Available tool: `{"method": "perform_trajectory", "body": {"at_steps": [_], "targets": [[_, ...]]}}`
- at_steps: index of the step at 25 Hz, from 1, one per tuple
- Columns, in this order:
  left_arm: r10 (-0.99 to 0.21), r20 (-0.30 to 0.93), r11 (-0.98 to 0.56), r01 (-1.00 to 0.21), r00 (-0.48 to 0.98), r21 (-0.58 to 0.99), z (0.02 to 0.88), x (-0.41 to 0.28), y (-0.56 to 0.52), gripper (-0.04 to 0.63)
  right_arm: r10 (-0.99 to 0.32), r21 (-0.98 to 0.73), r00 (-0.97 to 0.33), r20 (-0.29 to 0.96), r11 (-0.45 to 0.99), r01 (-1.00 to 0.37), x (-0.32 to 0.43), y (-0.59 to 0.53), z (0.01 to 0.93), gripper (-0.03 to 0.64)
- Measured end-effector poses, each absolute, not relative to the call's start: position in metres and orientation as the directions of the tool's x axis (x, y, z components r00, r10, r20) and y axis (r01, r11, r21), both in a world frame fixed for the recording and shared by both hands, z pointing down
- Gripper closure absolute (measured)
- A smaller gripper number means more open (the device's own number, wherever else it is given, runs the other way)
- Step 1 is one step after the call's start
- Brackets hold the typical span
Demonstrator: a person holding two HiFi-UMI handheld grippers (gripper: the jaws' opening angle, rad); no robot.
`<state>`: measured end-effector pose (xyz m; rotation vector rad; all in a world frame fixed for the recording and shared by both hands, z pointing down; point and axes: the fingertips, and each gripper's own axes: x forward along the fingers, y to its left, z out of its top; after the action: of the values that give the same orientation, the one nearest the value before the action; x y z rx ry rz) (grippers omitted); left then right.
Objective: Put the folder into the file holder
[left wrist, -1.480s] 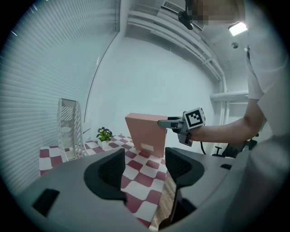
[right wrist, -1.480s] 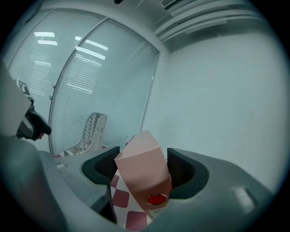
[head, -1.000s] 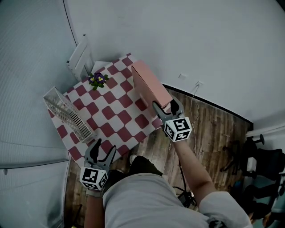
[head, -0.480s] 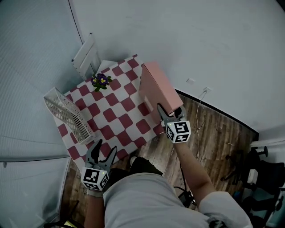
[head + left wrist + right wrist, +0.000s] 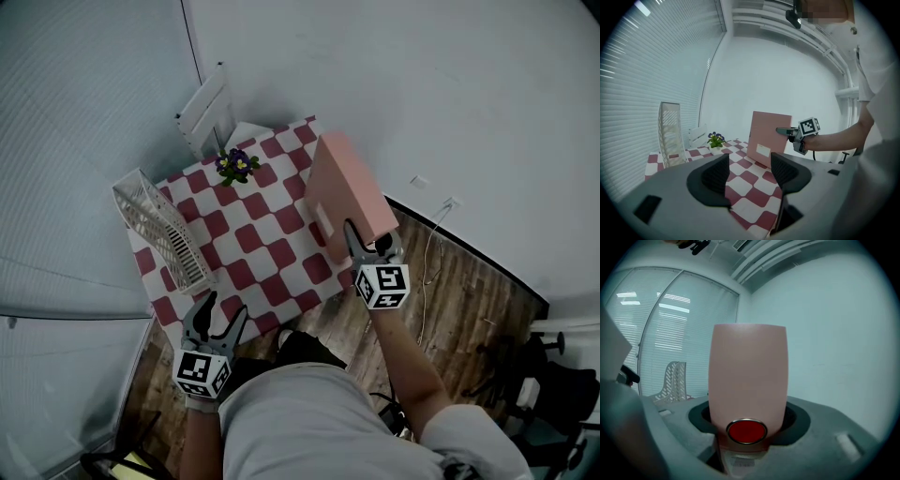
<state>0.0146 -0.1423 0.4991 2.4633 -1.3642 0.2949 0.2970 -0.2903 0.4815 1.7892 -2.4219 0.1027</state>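
Right gripper view: folder (image 5: 747,376), red button (image 5: 747,431)

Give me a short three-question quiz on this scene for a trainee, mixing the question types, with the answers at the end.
1. True or false: the pink box-shaped folder already sits inside the white slotted plastic file holder.
2. What stands between the jaws of the left hand-held gripper? A) a pen B) nothing C) the folder
3. Which hand-held gripper holds the folder?
Key: 1 False: it stands upright on the red-and-white checked tablecloth, apart from the holder. 2 B: its jaws are open. 3 The right hand-held gripper: its jaws have just closed on the folder's near edge.
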Motion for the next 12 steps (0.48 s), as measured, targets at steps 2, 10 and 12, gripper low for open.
{"method": "perform_trajectory", "body": {"at_steps": [2,10,12], "targets": [[-0.794,0.32,-0.491,-0.855,0.518,0.166,0.497,0.003,-0.141,0.322,-0.944,0.004,-0.299,0.143,0.303,-0.953,0.285,-0.288,0.474,0.356],[-0.81,0.295,-0.479,-0.862,0.507,0.167,0.487,-0.057,-0.127,0.322,-0.926,-0.029,-0.346,0.151,0.346,-0.938,0.213,-0.261,0.436,0.356],[-0.811,0.29,-0.48,-0.861,0.508,0.166,0.484,-0.071,-0.123,0.322,-0.922,-0.041,-0.355,0.156,0.353,-0.935,0.194,-0.25,0.427,0.356]]}}
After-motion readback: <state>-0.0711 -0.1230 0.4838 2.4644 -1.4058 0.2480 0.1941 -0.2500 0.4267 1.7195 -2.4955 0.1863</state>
